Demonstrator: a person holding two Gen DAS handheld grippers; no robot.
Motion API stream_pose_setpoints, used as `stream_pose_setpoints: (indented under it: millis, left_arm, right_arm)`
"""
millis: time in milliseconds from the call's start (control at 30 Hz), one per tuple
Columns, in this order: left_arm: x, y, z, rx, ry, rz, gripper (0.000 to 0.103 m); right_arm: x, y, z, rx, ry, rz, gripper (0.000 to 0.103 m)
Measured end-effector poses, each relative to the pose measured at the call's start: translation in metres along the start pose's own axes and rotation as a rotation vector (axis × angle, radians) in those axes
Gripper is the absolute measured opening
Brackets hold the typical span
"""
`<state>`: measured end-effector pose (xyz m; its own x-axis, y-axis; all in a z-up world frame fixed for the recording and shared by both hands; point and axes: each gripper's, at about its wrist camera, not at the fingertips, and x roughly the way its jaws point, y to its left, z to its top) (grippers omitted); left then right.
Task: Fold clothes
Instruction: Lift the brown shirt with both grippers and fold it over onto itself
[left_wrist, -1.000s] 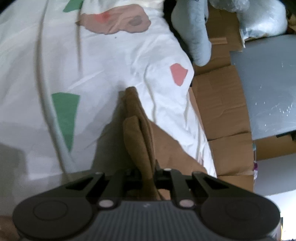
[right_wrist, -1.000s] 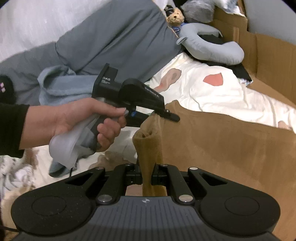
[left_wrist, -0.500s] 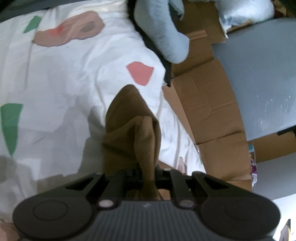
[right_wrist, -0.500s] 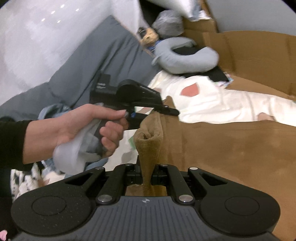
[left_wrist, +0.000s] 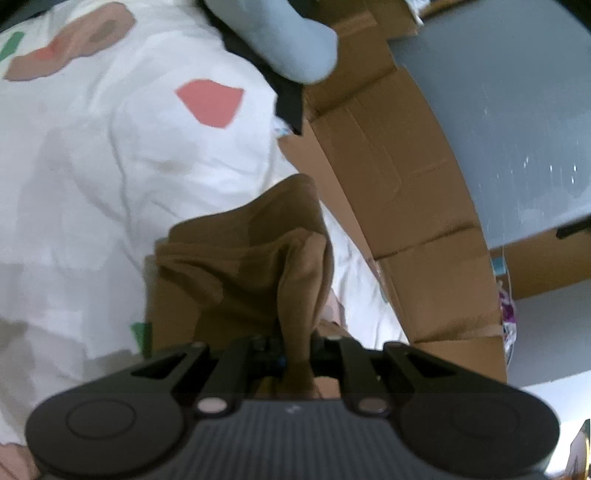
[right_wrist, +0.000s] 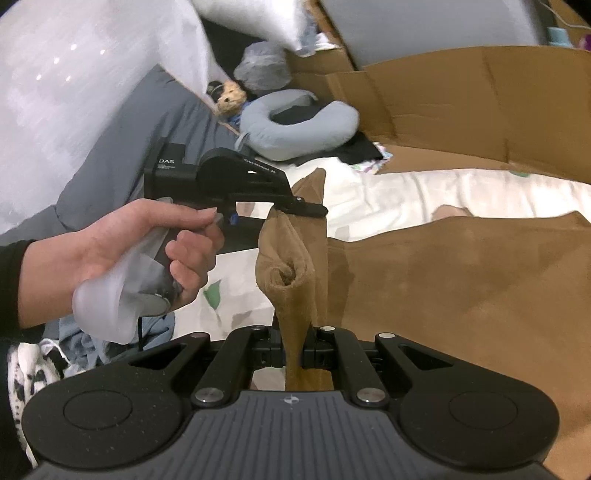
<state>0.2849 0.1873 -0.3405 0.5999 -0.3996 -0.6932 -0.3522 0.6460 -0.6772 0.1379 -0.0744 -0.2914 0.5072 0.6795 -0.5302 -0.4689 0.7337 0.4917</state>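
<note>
- The left hand-held gripper (right_wrist: 310, 210), gripped by a hand (right_wrist: 122, 251), pinches a bunched edge of the brown garment (right_wrist: 461, 280).
- The right hand-held gripper (right_wrist: 295, 350) is clamped on another fold of it, nearer.
- The garment lies spread on the white patterned bedsheet (left_wrist: 110, 155), with cardboard (left_wrist: 406, 184) to the right and a grey neck pillow (right_wrist: 295, 125) at the far side.

One brown garment (right_wrist: 461, 280); two grippers, left gripper (right_wrist: 310, 210) and right gripper (right_wrist: 295, 350); one hand (right_wrist: 122, 247); one grey neck pillow (right_wrist: 295, 125); one teddy bear (right_wrist: 229, 96); one patterned white bedsheet (left_wrist: 110, 166).
</note>
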Motion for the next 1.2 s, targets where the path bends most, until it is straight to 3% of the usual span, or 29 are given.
stream_pose_setpoints:
  millis: [500, 933, 1200]
  left_arm:
    - [0.065, -0.064, -0.036, 0.163, 0.095, 0.025, 0.009]
    - [0.102, -0.104, -0.063, 0.249, 0.104, 0.036, 0.009]
    - [0.124, -0.135, -0.095, 0.356, 0.109, 0.064, 0.01]
  right_arm:
    - [-0.036, -0.067, -0.036, 0.235, -0.078, -0.117, 0.004]
    - [-0.065, -0.105, -0.053, 0.348, -0.16, -0.192, 0.003]
    - [-0.081, -0.13, -0.066, 0.408, -0.18, -0.251, 0.003]
